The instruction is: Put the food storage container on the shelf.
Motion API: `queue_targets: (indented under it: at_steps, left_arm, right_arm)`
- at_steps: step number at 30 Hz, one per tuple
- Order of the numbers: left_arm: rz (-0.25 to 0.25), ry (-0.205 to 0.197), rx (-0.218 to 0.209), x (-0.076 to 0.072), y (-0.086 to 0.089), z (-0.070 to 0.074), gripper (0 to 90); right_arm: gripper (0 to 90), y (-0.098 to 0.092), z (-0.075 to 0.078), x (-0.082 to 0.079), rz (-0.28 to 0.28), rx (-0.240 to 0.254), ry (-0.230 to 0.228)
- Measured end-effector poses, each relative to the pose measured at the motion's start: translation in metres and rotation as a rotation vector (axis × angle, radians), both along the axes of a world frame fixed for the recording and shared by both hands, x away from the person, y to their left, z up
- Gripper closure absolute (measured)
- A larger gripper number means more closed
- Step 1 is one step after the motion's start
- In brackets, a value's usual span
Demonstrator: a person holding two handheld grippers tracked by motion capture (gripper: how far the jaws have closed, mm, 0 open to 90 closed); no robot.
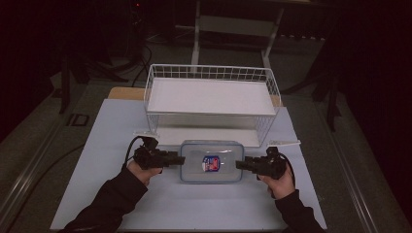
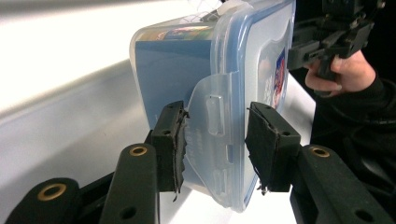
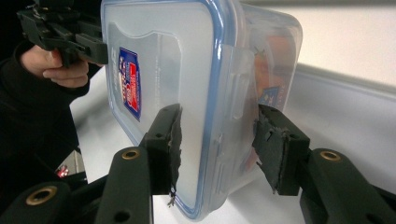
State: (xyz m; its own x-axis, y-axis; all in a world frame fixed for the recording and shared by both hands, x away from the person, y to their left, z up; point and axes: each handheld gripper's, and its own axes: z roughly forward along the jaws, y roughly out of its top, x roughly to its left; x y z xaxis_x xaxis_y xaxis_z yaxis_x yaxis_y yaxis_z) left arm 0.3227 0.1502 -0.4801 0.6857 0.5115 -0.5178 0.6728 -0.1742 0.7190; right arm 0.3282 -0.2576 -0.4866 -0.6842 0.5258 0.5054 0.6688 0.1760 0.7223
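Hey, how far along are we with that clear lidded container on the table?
Done: a gripper sits at each end of the food container, lid on. In hand: the left gripper brackets a side clip that flares outward; the right gripper brackets the opposite clip, lying flat. Whether pads press is unclear. Left: the container rests on the table, before the wire basket, not lifted.

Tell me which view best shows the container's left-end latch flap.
The left gripper view: the latch flap sits close up between that gripper's jaws. The high view shows the container whole, latch too small; the right gripper view shows the opposite end.
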Motion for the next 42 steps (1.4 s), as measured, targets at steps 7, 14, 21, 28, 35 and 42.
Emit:
queue_targets:
  at_steps: [7, 14, 21, 28, 35, 42]
  left_arm:
    - [0.009, -0.04, -0.009, 0.015, 0.001, 0.005, 57.8]
    - [0.034, -0.071, -0.016, 0.031, -0.002, 0.005, 57.6]
    - [0.053, -0.09, -0.013, 0.043, -0.004, -0.003, 57.1]
    - [0.075, -0.105, 0.0, 0.05, -0.005, -0.01, 56.7]
    - [0.129, -0.135, 0.016, 0.052, -0.01, -0.012, 55.2]
    - [0.164, -0.157, 0.005, 0.058, -0.011, -0.023, 53.8]
  right_arm:
    - [52.5, 0.001, 0.009, 0.018, -0.011, 0.011, -0.042]
    - [52.4, -0.001, 0.009, 0.033, -0.031, 0.016, -0.061]
    - [52.3, 0.0, 0.002, 0.048, -0.041, 0.016, -0.073]
    - [51.9, 0.002, -0.005, 0.057, -0.056, 0.014, -0.086]
    - [51.2, 0.005, -0.009, 0.065, -0.076, 0.014, -0.128]
    - [51.0, 0.007, -0.014, 0.071, -0.1, 0.004, -0.131]
